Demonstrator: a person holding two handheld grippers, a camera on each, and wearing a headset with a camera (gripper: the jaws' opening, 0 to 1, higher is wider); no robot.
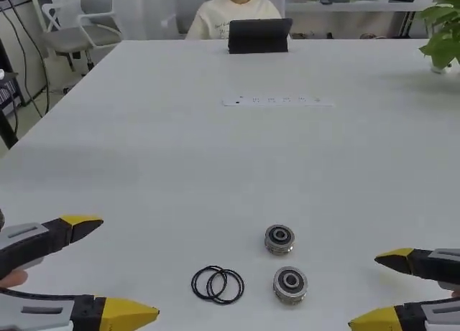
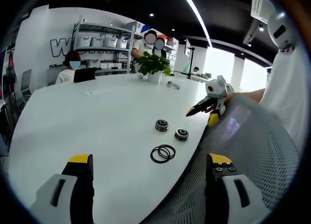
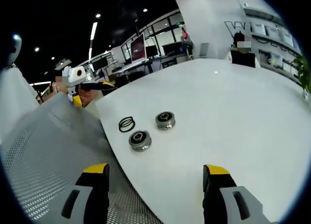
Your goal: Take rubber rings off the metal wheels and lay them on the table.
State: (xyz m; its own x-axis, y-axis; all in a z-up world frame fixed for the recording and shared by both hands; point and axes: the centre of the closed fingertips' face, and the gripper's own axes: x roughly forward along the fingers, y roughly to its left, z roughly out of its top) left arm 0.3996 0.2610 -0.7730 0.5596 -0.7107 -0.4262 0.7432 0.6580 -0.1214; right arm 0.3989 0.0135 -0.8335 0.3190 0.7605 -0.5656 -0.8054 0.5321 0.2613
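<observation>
White table (image 1: pixel 215 151) carries overlapped thin black rubber rings (image 1: pixel 218 284) at its near edge, just left of two small round metal wheels (image 1: pixel 290 284). Left gripper (image 1: pixel 123 269) and right gripper (image 1: pixel 368 289) hover, fingers spread and empty. A careless pinch could skid an unbraced wheel off that edge.

The left gripper (image 1: pixel 108 270) and the right gripper (image 1: pixel 379 288) had grey bodies and black jaws capped in yellow.
</observation>
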